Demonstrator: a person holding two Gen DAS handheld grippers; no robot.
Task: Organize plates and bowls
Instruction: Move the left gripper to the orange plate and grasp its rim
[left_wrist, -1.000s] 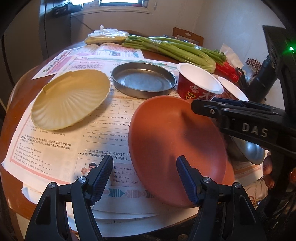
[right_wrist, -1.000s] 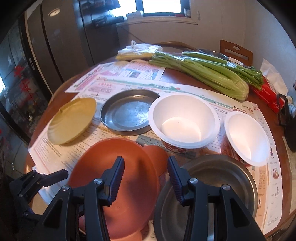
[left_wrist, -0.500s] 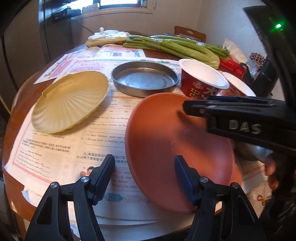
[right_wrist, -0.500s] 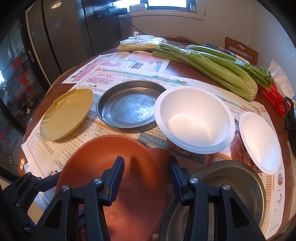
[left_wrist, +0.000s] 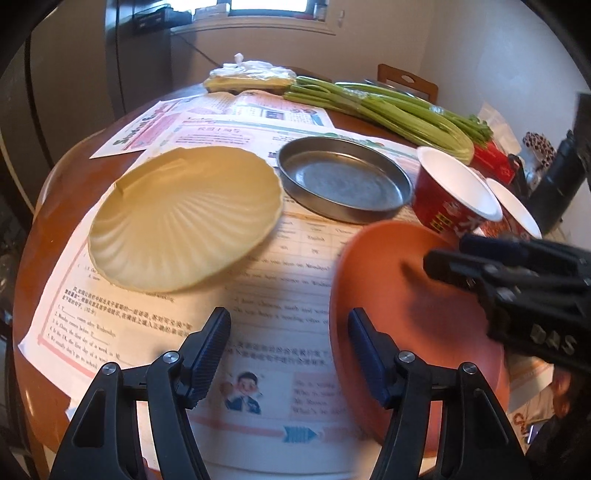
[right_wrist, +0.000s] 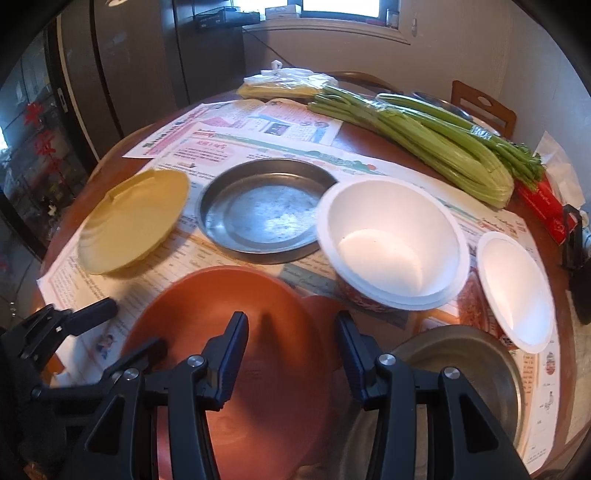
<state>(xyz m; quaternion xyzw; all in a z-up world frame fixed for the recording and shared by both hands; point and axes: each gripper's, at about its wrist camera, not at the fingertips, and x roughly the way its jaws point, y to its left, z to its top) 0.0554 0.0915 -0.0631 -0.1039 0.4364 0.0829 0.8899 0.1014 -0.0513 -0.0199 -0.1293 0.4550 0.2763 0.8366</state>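
An orange plate (right_wrist: 251, 306) is tilted up on edge at the table's front, over a second orange plate (right_wrist: 321, 306). My right gripper (right_wrist: 293, 349) is shut on it, one finger over its inside and one past its rim. In the left wrist view that plate (left_wrist: 399, 306) stands just right of my left gripper (left_wrist: 290, 343), which is open over newspaper with nothing between its fingers. A yellow shell-shaped plate (left_wrist: 184, 218) lies at the left, next to a round steel pan (left_wrist: 343, 181). Beyond are a red paper bowl (right_wrist: 391, 240), a smaller one (right_wrist: 513, 288) and a steel bowl (right_wrist: 461, 365).
Newspaper sheets (left_wrist: 258, 280) cover the round wooden table. A long bunch of celery (right_wrist: 424, 147) and a plastic bag (right_wrist: 291, 79) lie along the far side. A red box (right_wrist: 546, 203) and a dark object sit at the right edge, a chair behind.
My left gripper has drawn left, so the orange plate's rim is no longer between its fingers, and its jaws have narrowed a little. The right gripper has tipped the plate steeper.
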